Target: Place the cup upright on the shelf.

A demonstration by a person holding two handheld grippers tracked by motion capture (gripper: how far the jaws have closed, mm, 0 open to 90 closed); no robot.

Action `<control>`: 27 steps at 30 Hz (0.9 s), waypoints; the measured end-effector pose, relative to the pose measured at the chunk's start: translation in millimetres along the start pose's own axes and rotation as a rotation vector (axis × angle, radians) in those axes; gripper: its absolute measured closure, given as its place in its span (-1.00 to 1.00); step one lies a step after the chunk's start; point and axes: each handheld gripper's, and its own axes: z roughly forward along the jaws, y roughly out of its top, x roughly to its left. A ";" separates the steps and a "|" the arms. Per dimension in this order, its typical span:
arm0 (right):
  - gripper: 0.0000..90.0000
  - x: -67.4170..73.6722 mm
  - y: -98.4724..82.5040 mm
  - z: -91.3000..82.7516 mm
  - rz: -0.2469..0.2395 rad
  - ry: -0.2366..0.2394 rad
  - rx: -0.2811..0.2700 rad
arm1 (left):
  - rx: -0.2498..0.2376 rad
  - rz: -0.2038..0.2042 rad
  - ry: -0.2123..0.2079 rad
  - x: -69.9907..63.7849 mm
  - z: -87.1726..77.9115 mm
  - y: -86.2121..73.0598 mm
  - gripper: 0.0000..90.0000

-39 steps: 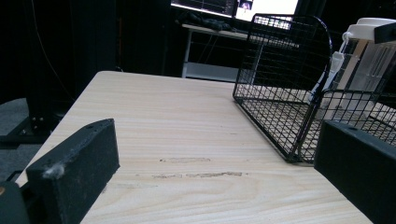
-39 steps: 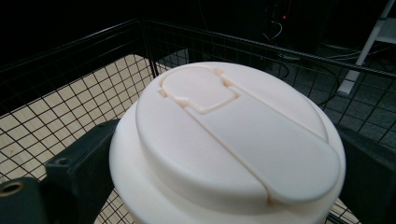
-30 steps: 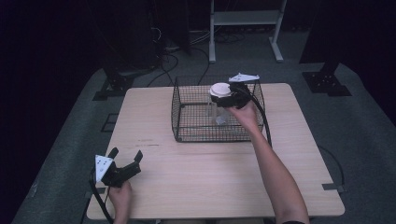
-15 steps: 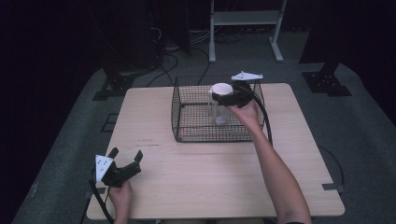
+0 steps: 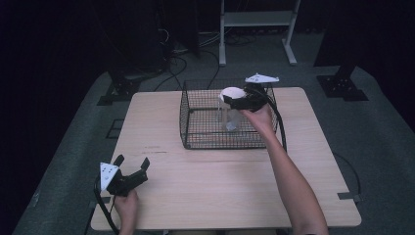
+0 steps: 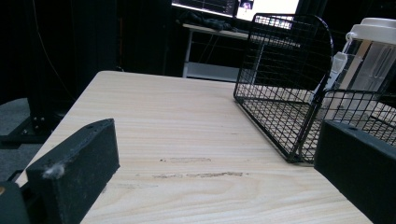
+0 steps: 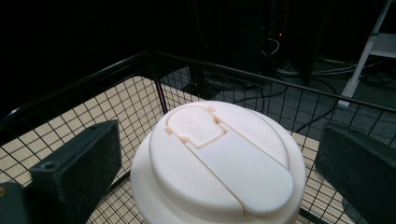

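Observation:
A clear plastic container with a white flip lid stands upright inside a black wire basket at the table's far middle. In the right gripper view the lid lies between the two jaws with a small gap on each side. My right gripper hovers at the lid, open and not clamping it. My left gripper rests open and empty near the front left corner of the table. The left gripper view shows the basket and the container far ahead to the right.
The light wooden table has bare wood in front of and to the left of the basket. Dark stands, cables and a white frame sit on the floor beyond the far edge. The basket's wire walls surround the container closely.

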 end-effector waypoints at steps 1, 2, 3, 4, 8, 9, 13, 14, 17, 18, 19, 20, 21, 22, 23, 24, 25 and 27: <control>-1.00 0.2 0.6 -1.4 0.003 0.001 -0.003 | 0.000 0.000 -0.001 -0.1 0.0 -0.1 -1.00; -1.00 0.4 1.1 -2.8 0.004 0.001 -0.008 | -0.001 0.002 -0.002 -0.2 0.0 -0.1 -1.00; -1.00 0.6 1.8 -4.4 0.000 -0.001 -0.013 | -0.002 0.001 -0.002 -0.3 0.0 -0.1 -1.00; -1.00 0.7 2.6 -5.7 0.005 0.001 -0.017 | -0.002 0.001 -0.002 -0.3 0.0 -0.1 -1.00; -1.00 -1.0 4.6 -9.9 0.013 -0.005 -0.025 | -0.002 0.000 -0.003 0.2 -0.4 -0.2 -1.00; -1.00 -1.1 4.6 -10.4 0.015 -0.002 -0.027 | -0.001 -0.001 -0.003 0.1 -0.3 -0.2 -1.00; -1.00 -0.2 5.7 -12.4 0.010 0.002 -0.032 | -0.001 0.002 -0.003 0.0 -0.3 -0.2 -1.00; -1.00 -0.2 5.7 -12.4 0.010 0.002 -0.032 | -0.002 0.002 -0.004 0.2 -0.5 -0.2 -1.00; -1.00 0.0 6.4 -14.6 0.012 0.001 -0.036 | -0.003 -0.003 -0.003 0.4 -0.5 -0.3 -1.00; -1.00 0.3 6.8 -15.4 0.010 0.000 -0.034 | -0.003 0.000 -0.004 0.4 -0.5 -0.3 -1.00; -1.00 0.8 7.2 -16.6 0.008 0.001 -0.034 | -0.004 0.001 -0.004 0.3 -0.6 -0.3 -1.00; -1.00 1.3 7.7 -18.0 0.005 0.000 -0.037 | -0.004 0.001 -0.004 0.2 -0.6 -0.3 -1.00; -1.00 1.7 8.6 -20.5 0.005 0.002 -0.043 | -0.003 0.001 -0.006 0.1 -0.6 -0.4 -1.00; -1.00 2.0 9.1 -21.8 0.005 0.004 -0.045 | -0.003 0.001 -0.006 0.1 -0.6 -0.4 -1.00; -1.00 2.0 9.1 -21.8 0.005 0.004 -0.045 | -0.003 0.002 -0.006 0.0 -0.5 -0.3 -1.00; -1.00 2.6 9.7 -23.2 0.002 0.006 -0.044 | -0.003 0.002 -0.006 -0.2 -0.4 -0.3 -1.00; -1.00 3.1 10.1 -24.7 0.000 0.005 -0.046 | -0.004 0.003 -0.005 -0.4 -0.3 -0.3 -1.00; -1.00 3.7 10.9 -27.9 0.000 0.007 -0.049 | -0.003 0.003 -0.004 -0.5 -0.2 -0.3 -1.00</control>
